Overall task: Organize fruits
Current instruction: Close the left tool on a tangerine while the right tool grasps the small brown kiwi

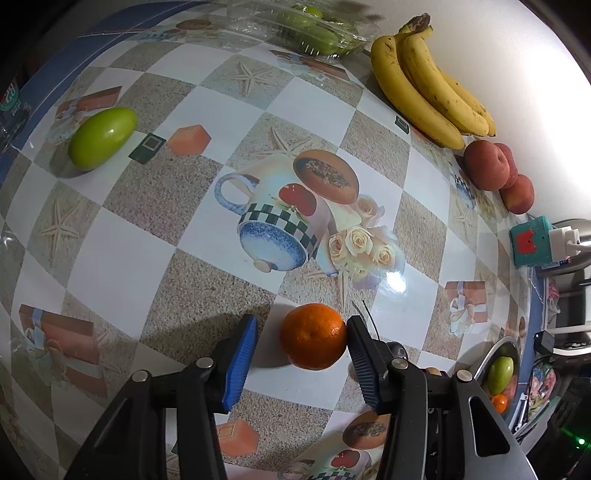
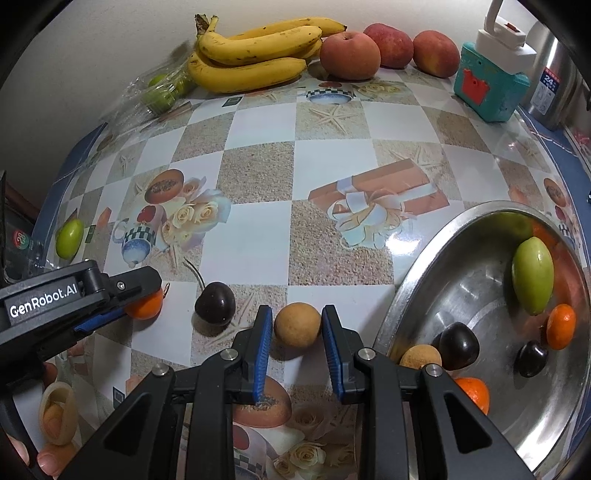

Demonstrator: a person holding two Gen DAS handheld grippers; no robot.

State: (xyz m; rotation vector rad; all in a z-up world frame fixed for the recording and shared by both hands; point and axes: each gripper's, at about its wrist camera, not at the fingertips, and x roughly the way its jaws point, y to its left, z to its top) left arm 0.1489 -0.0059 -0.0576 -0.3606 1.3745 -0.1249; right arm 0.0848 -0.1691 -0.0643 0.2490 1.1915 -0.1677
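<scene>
Left tongs [image 1: 301, 341] point steeply down at the counter [image 1: 122, 266] with a mandarin [image 1: 313, 336] between the blue pads. The pad at 3 o'clock touches the mandarin's side; the pad at 9 o'clock stands a little clear of it, so the fruit is bracketed but not clamped and sits on the counter. Toward 10 o'clock a green fruit [image 1: 102, 137] lies alone. At 1 o'clock a bunch of bananas [image 1: 428, 85] rests by the wall, with peaches [image 1: 487, 164] just beyond it toward 2 o'clock. At 12 o'clock a clear plastic box [image 1: 306, 29] holds more green fruit. A steel bowl [image 1: 496, 354] shows at 4 o'clock.

Right tongs [image 2: 297, 325] also point steeply down, nearly shut around a small tan round fruit [image 2: 297, 324] that sits on the counter [image 2: 258, 240]; both pads sit against its sides. A dark cherry [image 2: 215, 303] lies just beside it at 9 o'clock. Farther toward 9 o'clock the left tongs [image 2: 122, 299] straddle the mandarin [image 2: 146, 305]. The steel bowl [image 2: 424, 266] at 3 o'clock holds a green fruit, mandarins, dark cherries and another tan fruit. Bananas [image 2: 255, 55] and peaches [image 2: 349, 55] line the wall at 12 o'clock.
</scene>
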